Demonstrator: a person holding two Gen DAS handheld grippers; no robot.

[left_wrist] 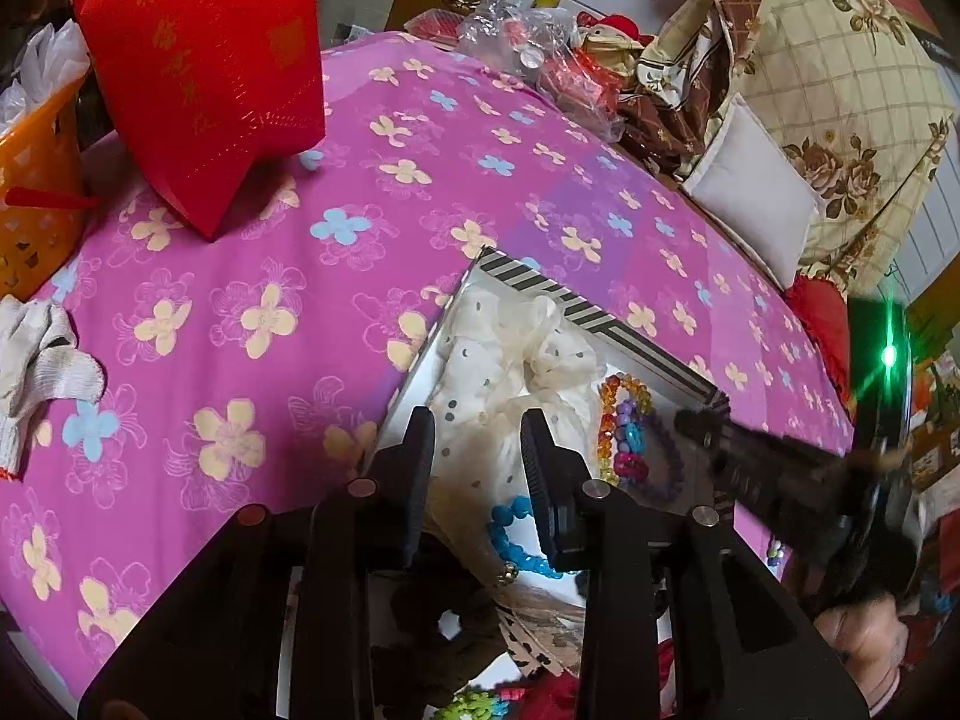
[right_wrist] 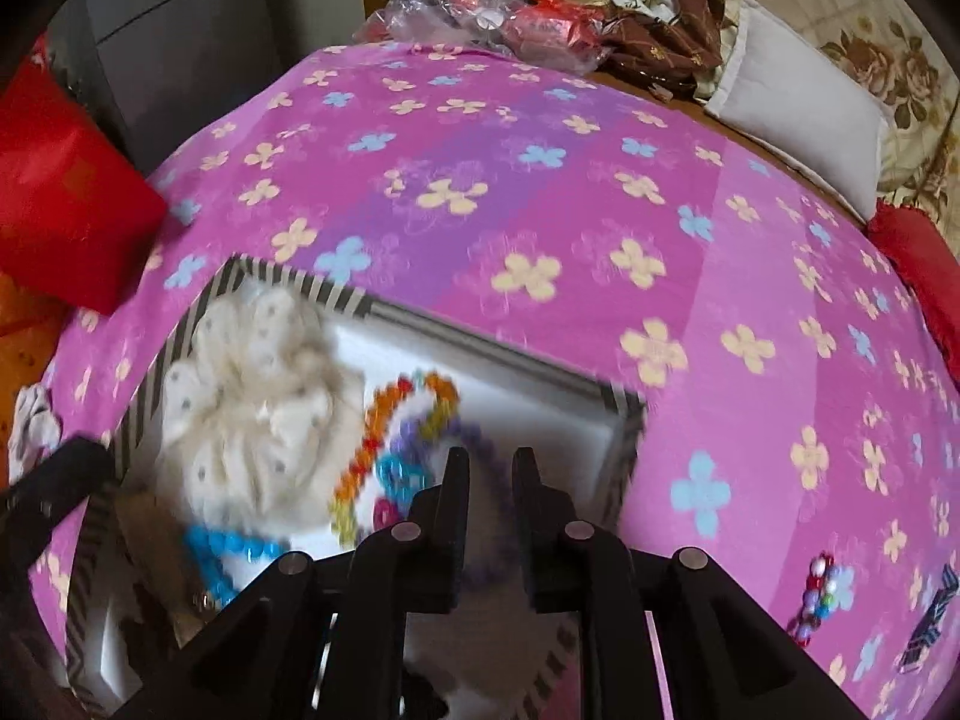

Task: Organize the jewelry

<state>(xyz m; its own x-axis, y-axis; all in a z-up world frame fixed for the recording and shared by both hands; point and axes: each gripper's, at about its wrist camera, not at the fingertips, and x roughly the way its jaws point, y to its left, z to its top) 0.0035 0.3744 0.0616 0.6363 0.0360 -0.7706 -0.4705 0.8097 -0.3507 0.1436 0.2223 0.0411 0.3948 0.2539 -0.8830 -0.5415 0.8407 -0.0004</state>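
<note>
Where cream scrunchie (left_wrist: pixel 510 360) lies, beads (left_wrist: pixel 624 432) multicoloured.

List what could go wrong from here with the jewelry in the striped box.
1. The purple bead bracelet lies under the right hand-held gripper, tangled with the orange bracelet; lifting one may drag both.
2. The left hand-held gripper stands over the cream scrunchie and may snag it.
3. Both crowd the box and may collide.
</note>
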